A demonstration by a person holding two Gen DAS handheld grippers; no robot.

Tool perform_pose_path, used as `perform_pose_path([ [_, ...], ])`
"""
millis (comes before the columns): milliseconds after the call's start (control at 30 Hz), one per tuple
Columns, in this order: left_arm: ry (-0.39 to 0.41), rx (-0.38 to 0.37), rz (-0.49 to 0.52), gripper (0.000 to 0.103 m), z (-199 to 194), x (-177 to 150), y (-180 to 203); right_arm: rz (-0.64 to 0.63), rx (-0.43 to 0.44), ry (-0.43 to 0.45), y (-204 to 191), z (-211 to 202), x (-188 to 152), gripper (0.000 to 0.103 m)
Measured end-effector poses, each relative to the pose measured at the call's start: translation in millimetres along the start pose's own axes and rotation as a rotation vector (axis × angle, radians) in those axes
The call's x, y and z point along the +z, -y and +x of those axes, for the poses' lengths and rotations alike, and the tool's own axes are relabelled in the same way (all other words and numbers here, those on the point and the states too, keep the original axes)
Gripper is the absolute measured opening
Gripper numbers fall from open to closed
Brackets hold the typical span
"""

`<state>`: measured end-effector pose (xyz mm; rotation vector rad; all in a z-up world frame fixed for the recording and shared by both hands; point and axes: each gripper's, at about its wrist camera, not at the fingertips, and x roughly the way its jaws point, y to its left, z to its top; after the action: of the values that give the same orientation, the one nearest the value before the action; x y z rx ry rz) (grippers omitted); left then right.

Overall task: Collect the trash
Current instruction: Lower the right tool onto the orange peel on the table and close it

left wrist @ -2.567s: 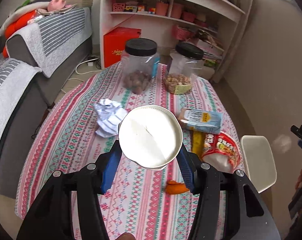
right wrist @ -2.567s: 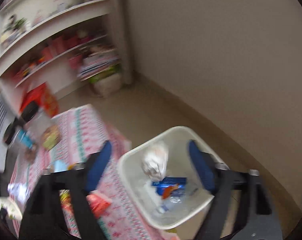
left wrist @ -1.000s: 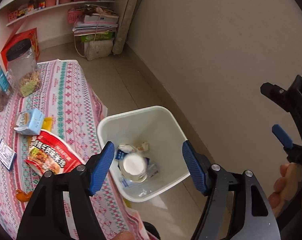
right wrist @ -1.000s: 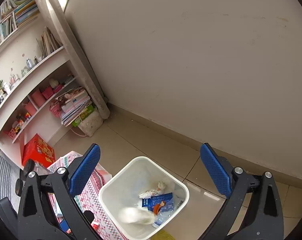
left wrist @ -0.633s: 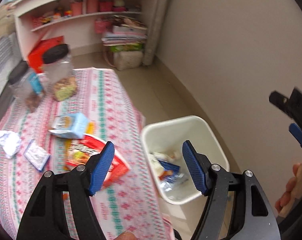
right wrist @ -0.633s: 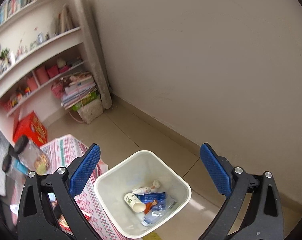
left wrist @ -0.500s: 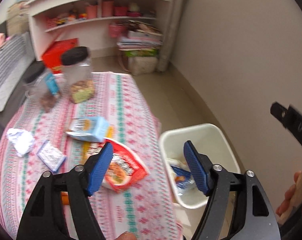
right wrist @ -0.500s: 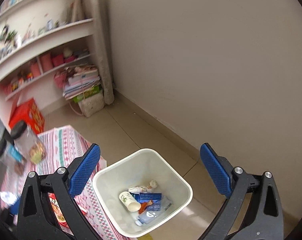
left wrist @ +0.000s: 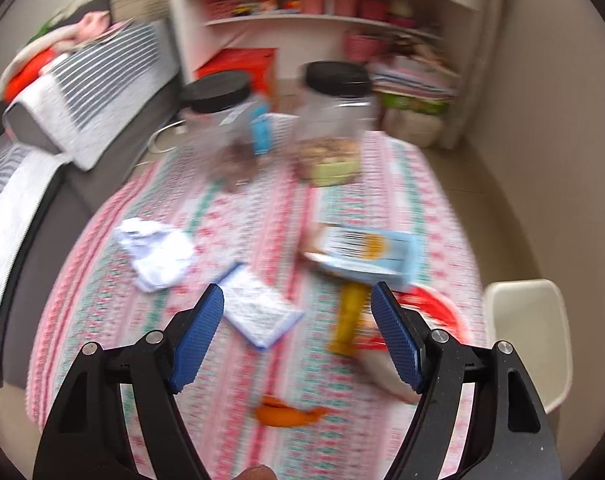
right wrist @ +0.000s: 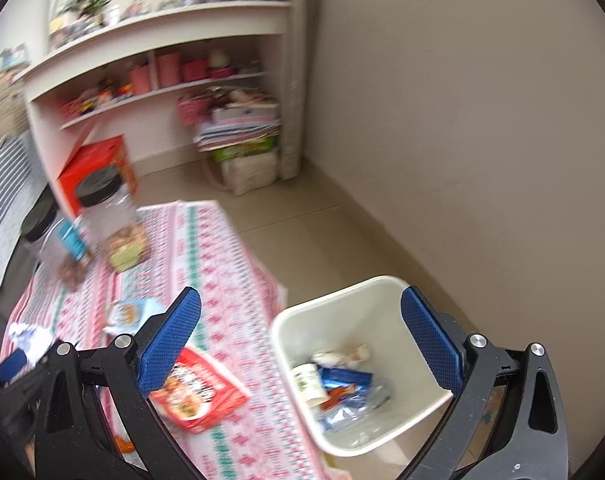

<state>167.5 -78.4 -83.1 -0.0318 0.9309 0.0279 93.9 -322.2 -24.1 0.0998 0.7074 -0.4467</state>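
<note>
Both grippers empty, jaws apart, over the littered tabletop and the bin.

The white plastic waste bin (right wrist: 366, 300) stands on the floor just off the tabletop's (left wrist: 262, 208) right edge, holding a paper cup (right wrist: 308, 380) and wrappers. Left gripper (left wrist: 298, 336), jaws just widened with nothing between them, hangs over a small white-and-blue packet (left wrist: 258, 312); crumpled white paper (left wrist: 156, 250) lies toward the left edge. Right gripper (right wrist: 302, 344) gapes above the bin.

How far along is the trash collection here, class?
Done: a cup and wrappers lie in the bin. In hand: nothing; left gripper and right gripper are open. Left on the table: crumpled paper, blue carton, red packet, orange peel.
</note>
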Motion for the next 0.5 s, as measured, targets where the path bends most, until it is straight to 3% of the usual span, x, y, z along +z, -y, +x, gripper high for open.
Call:
perform_pose_path([
  [267, -0.031, 0.162, -0.075, 0.074, 42.5, 12.4, -86.5, -0.074, 0.074, -0.069, -58.1, 15.9, -9.7, 0.096],
  [400, -0.057, 0.162, -0.069, 0.074, 70.3, 15.4, -116.6, -0.131, 0.115, -0.114, -79.2, 24.3, -18.9, 0.096],
  [500, -0.092, 0.132, -0.068, 0.074, 96.5, 17.8, -133.8, -0.209, 0.212, -0.202, -99.9, 35.5, -31.2, 0.096],
])
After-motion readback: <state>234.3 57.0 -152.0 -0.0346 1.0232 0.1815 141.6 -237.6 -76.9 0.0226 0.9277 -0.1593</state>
